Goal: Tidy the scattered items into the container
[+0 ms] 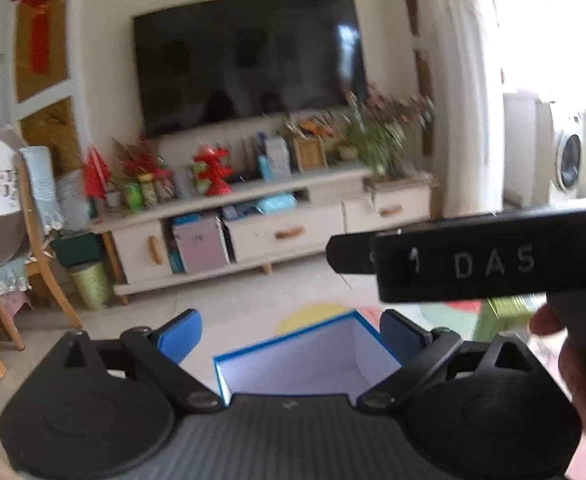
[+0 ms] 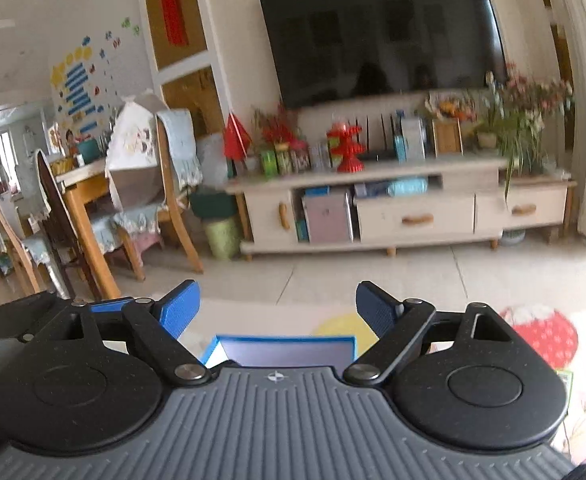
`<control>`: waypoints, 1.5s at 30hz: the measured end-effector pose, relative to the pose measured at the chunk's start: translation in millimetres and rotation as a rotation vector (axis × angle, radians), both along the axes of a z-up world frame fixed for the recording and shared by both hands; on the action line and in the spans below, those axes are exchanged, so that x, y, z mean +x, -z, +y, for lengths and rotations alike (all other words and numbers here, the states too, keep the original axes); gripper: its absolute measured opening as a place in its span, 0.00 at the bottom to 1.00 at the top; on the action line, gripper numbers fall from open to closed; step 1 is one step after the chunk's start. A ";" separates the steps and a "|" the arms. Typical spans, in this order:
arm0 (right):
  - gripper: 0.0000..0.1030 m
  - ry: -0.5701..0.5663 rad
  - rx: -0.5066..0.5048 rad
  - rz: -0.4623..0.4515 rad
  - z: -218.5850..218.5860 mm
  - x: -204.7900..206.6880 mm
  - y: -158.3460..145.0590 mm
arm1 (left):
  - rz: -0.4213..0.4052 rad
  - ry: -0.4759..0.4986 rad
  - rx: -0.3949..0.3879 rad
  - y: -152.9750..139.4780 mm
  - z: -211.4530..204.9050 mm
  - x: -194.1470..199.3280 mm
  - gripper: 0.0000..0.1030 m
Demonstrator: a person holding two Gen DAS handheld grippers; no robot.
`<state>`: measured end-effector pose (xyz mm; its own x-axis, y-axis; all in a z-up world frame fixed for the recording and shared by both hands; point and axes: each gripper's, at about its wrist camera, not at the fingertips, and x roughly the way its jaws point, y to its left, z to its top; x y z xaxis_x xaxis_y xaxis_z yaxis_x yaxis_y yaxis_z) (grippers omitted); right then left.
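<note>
1. Living room seen from two wrist cameras, both aimed slightly downward over a patterned play mat [image 2: 545, 338] on a tiled floor.
2. Left gripper [image 1: 291, 334] wide open, blue pads spread well apart, nothing between them.
3. Right gripper [image 2: 277, 314] likewise wide open and empty, pads clear of everything below.
4. Blue box [image 1: 313, 360] with a pale lining, lid off, low in the left view between the spread pads but beneath and beyond them, untouched; same box just under the right gripper in the right view, only its far wall and rim showing.
5. Visible part of the box interior bare; floor of the box mostly hidden by the gripper bodies, so contents cannot be told.
6. Black body of the other gripper crossing the right side of the left view, a hand [image 1: 573, 368] gripping below it.
7. Green packet-like thing [image 1: 501, 316] lying on the mat to the right of the box, blurred and partly hidden behind that body; possibly one scattered item left to collect.
8. No other loose items visible near the box.
9. Judged progress: both grippers free, nothing in transit, at least one candidate piece outside the container; task either between pickups or close to finished, not settled by these views.
10. Background only: dark television [image 1: 249, 60], cluttered TV cabinet [image 1: 285, 216], wooden chairs at left.
</note>
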<state>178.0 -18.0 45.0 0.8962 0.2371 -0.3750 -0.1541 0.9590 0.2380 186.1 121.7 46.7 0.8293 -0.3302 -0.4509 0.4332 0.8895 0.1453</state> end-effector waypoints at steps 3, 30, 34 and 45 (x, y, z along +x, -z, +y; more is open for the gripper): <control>1.00 0.005 0.014 0.061 -8.9 3.6 2.7 | 0.058 0.021 0.042 2.4 -8.3 3.7 0.92; 1.00 0.158 -0.007 0.427 -138.6 0.8 17.5 | 0.291 0.273 0.187 10.4 -119.0 1.5 0.71; 1.00 0.191 0.027 0.468 -161.5 3.6 24.6 | 0.315 0.308 0.200 15.8 -139.0 5.7 0.65; 1.00 0.216 0.210 0.566 -207.3 13.8 60.5 | 0.380 0.369 0.215 37.8 -178.9 18.0 0.55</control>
